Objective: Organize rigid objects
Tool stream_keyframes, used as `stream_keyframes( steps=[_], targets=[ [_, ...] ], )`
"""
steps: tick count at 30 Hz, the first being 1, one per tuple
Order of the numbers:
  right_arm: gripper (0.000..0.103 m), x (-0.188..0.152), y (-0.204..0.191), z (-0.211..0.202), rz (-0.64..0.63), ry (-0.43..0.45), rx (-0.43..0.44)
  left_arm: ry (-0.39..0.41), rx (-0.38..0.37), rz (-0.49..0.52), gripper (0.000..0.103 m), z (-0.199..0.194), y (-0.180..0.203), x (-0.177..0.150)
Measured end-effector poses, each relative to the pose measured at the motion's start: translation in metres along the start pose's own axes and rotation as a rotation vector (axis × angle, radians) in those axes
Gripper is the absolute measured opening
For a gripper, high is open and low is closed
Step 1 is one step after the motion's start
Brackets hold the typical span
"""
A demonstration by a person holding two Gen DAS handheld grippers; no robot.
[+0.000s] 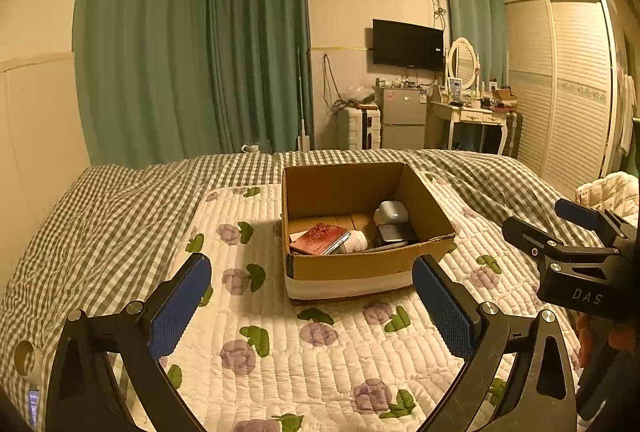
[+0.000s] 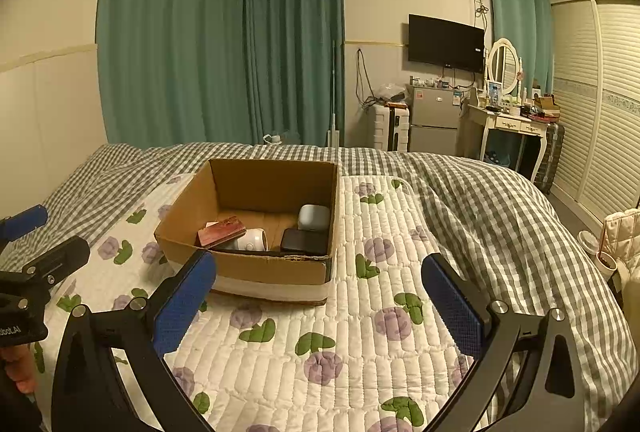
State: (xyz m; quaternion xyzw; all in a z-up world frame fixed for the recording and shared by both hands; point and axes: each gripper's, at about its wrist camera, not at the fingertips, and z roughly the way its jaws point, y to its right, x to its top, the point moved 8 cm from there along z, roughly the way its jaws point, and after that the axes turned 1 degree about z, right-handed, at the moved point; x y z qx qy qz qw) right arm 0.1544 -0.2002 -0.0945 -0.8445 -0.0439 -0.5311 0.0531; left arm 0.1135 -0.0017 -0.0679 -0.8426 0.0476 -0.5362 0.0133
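Both the left gripper (image 1: 312, 306) and right gripper (image 2: 320, 306) hover spread and empty; the cardboard box (image 1: 352, 266) on the bed (image 1: 280, 352) already holds several items, so sorting looks nearly done.

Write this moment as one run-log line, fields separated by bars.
left gripper open, empty | right gripper open, empty | box on quilt, holds red book, four items visible

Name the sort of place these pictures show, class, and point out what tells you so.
Most likely a home bedroom: a bed with a checked cover, a wardrobe with slatted doors, and a dressing table with an oval mirror. A cardboard box of small things sits on the bed.
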Motion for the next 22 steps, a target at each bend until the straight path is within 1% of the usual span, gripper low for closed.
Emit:
stream_keyframes(
  steps=[22],
  targets=[
    [0.103,-0.0021,0.0004,0.0017,-0.002,-0.008,0.000,-0.013,-0.002,-0.009,0.103,0.0036,0.0015,-0.0044]
  ],
)
